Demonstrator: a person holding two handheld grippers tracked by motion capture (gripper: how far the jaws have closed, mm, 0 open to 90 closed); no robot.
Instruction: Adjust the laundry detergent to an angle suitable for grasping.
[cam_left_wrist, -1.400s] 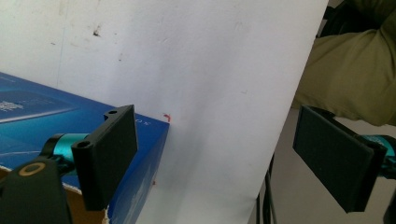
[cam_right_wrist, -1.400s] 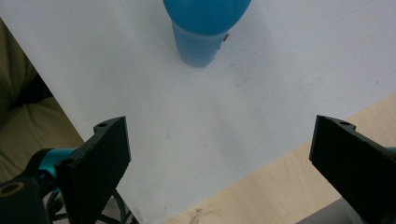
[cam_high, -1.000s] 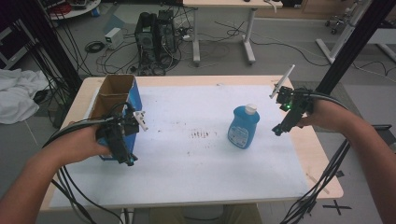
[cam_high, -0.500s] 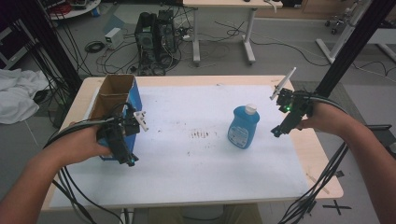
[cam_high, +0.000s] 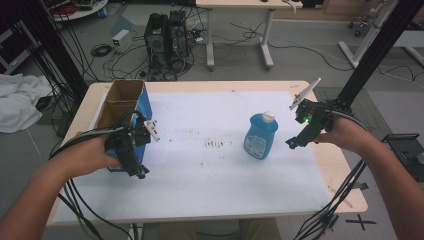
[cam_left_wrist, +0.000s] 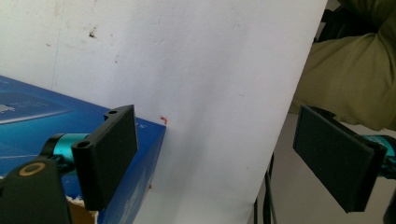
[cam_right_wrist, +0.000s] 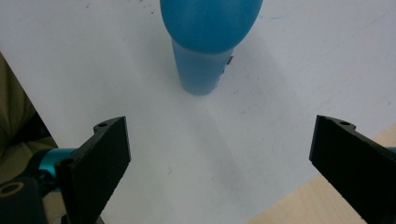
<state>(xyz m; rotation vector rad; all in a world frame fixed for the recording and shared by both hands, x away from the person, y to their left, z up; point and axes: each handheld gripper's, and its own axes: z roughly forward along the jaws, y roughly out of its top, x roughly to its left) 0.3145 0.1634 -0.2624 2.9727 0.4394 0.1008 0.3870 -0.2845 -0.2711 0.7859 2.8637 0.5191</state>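
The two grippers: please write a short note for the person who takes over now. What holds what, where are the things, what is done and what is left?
Left gripper: open, holds nothing, jaws beside the near corner of the blue box.
Right gripper: open, holds nothing, aimed at the blue bottle from its right, not touching it.
The box stands open at the left of the table; the bottle stands upright, right of the middle.
Done: nothing gripped yet.
Left: probably grip the bottle and bring it to the box.
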